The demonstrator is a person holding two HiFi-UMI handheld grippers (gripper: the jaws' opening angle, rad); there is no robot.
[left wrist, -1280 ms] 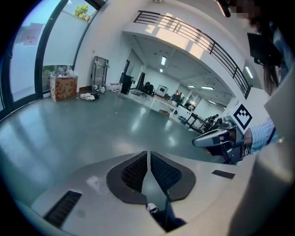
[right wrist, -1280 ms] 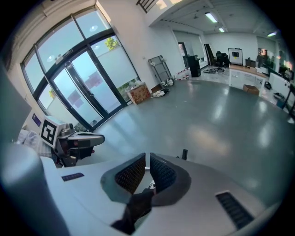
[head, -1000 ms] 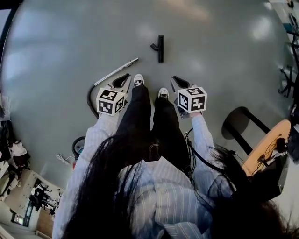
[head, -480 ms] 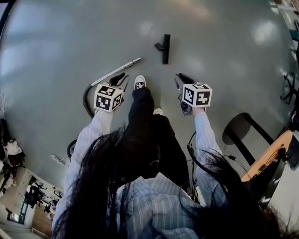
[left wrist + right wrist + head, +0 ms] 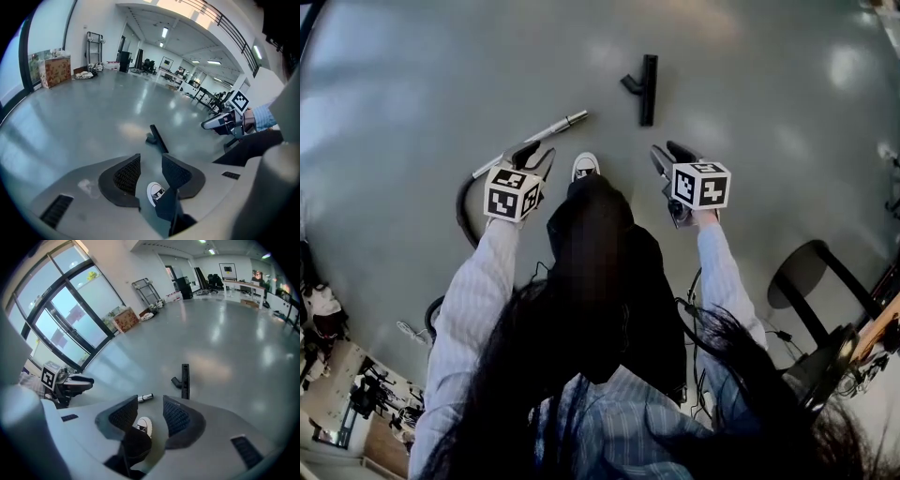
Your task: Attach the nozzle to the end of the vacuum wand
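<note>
The black nozzle (image 5: 645,86) lies on the grey floor ahead of my feet, also in the left gripper view (image 5: 157,137) and the right gripper view (image 5: 184,379). The silver vacuum wand (image 5: 539,138) lies to its left, its tip (image 5: 145,398) pointing towards the nozzle, with a black hose (image 5: 464,202) curving back from it. My left gripper (image 5: 534,155) hangs just above the wand. My right gripper (image 5: 670,157) hangs below and right of the nozzle. Both gripper jaws (image 5: 150,160) (image 5: 150,403) are opening with nothing between them.
My white shoe (image 5: 585,167) stands between the two grippers. A black stool (image 5: 802,272) and cables are at the right. Cardboard boxes (image 5: 54,70) sit by the far wall, and large windows (image 5: 70,310) are at the left of the right gripper view.
Both grippers have dropped towards the floor and their jaws have gone from shut to apart. The person has leaned forward, with one foot stepped ahead.
</note>
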